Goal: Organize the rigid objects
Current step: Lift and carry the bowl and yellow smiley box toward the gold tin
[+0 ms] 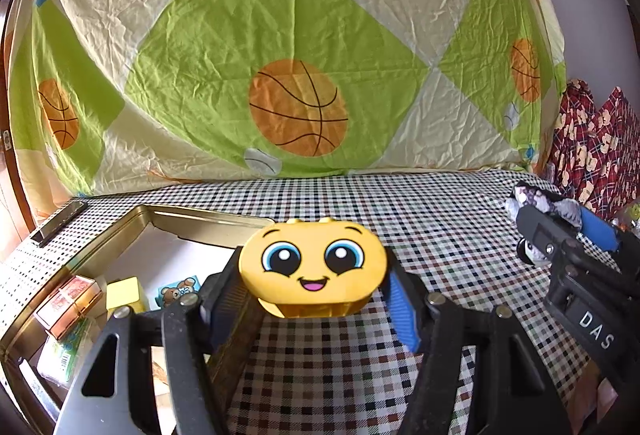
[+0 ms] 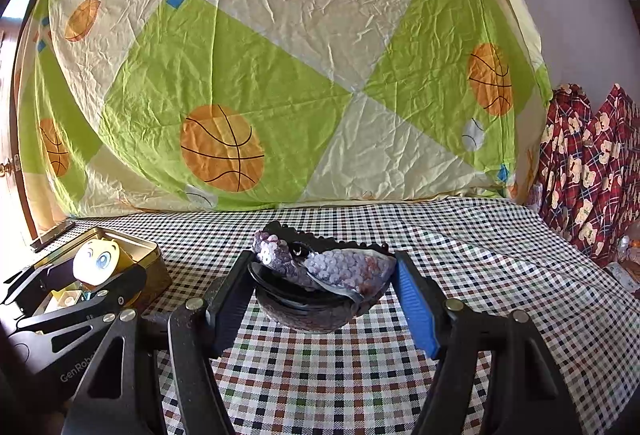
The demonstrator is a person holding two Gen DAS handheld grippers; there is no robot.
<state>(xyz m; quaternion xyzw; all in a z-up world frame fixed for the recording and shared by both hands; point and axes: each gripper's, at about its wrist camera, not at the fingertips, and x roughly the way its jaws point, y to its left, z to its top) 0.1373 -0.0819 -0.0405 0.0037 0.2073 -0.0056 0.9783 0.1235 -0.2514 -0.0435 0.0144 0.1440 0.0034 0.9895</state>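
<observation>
My left gripper [image 1: 314,295] clamps the yellow smiley box [image 1: 313,267] by its ends, near the tin's [image 1: 208,221] rim: rigid, light, probably slippery plastic. Right gripper [image 2: 322,289] pinches the sequined hair clip [image 2: 324,271]: stiff, likely fragile.

The left gripper [image 1: 314,305] and the right gripper [image 2: 322,297] match: black linkage arms with triangular cut-outs, round silver pivot screws, one ribbed black finger pad and one ribbed blue pad [image 2: 416,305]. White lettering marks both bodies.
</observation>
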